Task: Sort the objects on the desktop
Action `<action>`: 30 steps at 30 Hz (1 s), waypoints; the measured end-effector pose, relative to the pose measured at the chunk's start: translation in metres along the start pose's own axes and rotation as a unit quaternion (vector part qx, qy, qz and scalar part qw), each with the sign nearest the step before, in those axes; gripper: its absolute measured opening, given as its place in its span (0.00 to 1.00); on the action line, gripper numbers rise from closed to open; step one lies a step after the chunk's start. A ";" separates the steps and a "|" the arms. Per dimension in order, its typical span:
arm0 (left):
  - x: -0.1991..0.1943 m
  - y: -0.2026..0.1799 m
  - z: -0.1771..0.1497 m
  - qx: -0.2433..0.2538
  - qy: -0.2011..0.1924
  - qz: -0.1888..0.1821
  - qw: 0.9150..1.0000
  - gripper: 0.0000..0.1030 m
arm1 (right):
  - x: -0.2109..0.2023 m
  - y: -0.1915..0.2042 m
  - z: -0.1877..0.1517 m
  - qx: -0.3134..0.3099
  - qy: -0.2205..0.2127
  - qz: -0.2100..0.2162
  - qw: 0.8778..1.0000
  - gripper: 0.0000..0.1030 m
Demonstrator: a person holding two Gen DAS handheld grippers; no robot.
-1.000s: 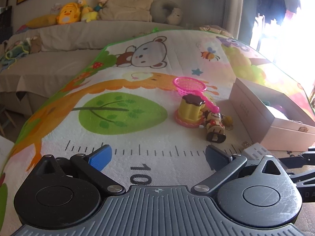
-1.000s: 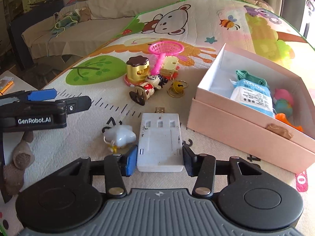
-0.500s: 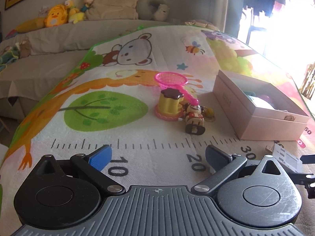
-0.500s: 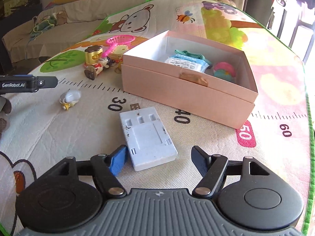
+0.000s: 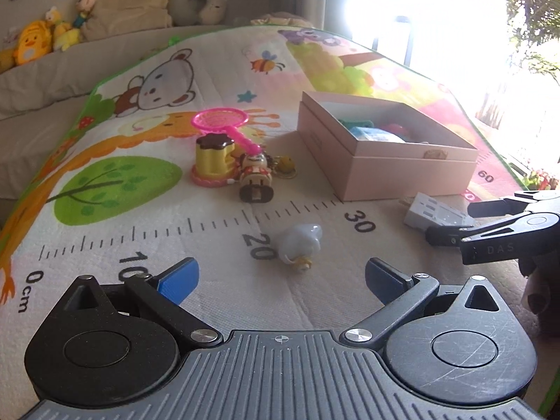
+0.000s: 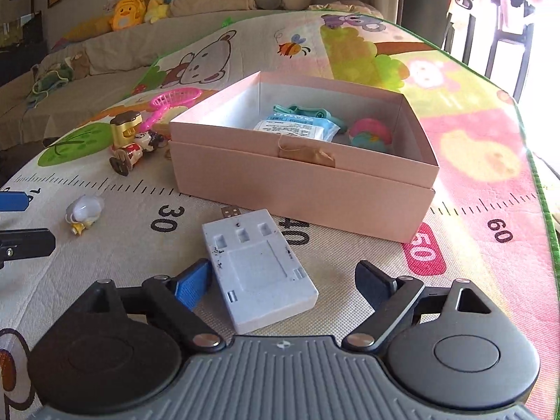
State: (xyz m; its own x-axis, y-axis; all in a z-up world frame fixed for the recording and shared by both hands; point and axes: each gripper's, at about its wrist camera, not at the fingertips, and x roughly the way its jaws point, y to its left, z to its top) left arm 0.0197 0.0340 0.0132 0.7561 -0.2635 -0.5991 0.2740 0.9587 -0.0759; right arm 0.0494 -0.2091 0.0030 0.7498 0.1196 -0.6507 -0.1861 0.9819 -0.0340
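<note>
A pink open box [image 6: 304, 175] sits on the play mat and holds a blue packet [image 6: 297, 127] and small toys. A grey-white USB charger block [image 6: 255, 273] lies flat on the mat between my right gripper's [image 6: 283, 280] open fingers, nearer the left one. My left gripper [image 5: 280, 280] is open and empty just short of a small white star-shaped toy [image 5: 301, 241]. The box [image 5: 385, 150] and charger [image 5: 434, 210] also show in the left wrist view, with the right gripper [image 5: 455, 224] beside the charger.
A yellow pudding toy [image 5: 213, 161], a wooden figure on wheels [image 5: 255, 178], a pink toy net [image 5: 224, 122] and a keyring bell [image 5: 285, 166] lie left of the box. A sofa with plush toys [image 6: 140, 10] stands behind. The mat's green edge [image 6: 546, 210] runs along the right.
The right gripper opened and let go of the charger, which now lies on the mat in front of the box. Both grippers pulled back; the star toy came into the left view.
</note>
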 end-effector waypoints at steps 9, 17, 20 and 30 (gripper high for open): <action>0.037 -0.017 0.011 0.024 0.047 0.060 0.997 1.00 | 0.002 -0.011 -0.002 0.029 0.004 0.010 1.000 0.91; 0.039 -0.014 0.014 0.025 0.054 0.075 0.995 1.00 | -0.007 0.011 -0.003 -0.045 -0.015 0.067 0.997 0.46; 0.039 -0.014 0.014 0.024 0.054 0.076 0.995 1.00 | -0.016 0.020 -0.006 -0.083 -0.005 0.117 0.990 0.46; 0.039 -0.011 0.013 0.012 0.055 0.072 0.996 1.00 | -0.033 -0.020 -0.017 -0.128 -0.009 -0.020 0.991 0.79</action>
State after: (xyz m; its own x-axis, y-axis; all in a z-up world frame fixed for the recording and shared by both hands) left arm 0.0539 0.0113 0.0009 0.7191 -0.1085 -0.6864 0.1821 0.9826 0.0355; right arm 0.0176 -0.2351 0.0128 0.7712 0.0858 -0.6308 -0.3093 0.9165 -0.2535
